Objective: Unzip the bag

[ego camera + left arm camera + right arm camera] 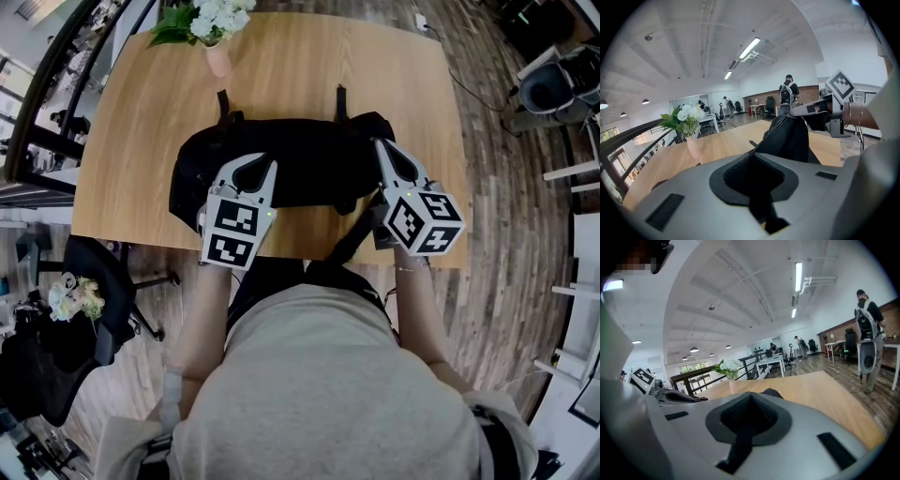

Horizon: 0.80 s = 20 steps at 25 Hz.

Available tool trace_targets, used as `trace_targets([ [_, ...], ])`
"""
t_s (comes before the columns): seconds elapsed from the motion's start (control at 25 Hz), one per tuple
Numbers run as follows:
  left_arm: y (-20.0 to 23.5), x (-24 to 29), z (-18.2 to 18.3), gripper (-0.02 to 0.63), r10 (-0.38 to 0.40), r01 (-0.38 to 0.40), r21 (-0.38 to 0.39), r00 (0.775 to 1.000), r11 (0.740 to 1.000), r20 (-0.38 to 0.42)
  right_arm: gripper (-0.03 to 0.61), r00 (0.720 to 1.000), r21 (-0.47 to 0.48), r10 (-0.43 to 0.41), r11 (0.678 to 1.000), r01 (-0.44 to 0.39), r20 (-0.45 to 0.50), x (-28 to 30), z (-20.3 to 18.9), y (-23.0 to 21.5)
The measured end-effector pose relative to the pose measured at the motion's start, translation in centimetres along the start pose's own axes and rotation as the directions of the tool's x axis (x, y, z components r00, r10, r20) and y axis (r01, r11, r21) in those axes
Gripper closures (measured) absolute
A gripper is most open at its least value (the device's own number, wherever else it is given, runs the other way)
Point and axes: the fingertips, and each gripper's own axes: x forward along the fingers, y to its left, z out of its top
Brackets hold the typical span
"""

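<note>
Head view: black bag [314, 150] on table [281, 66], front edge hidden under left gripper [251, 165] and right gripper [386, 150]; both jaws closed tight on bag fabric, contact points obscured.

The wooden desk [281, 75] stands on a floor [497, 281] of dark wood planks. A black chair [94, 281] sits near it, and long lights [749, 48] shine on the white ceiling [670, 56].
</note>
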Motion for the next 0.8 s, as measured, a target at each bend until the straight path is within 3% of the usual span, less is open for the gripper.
trace_targets([
  [0.8, -0.5, -0.4, -0.9, 0.548, -0.019, 0.016, -0.082, 0.999, 0.996, -0.036, 0.552, 1.000, -0.010, -0.016, 1.000, 0.016, 0.022, -0.1, -1.0, 1.3],
])
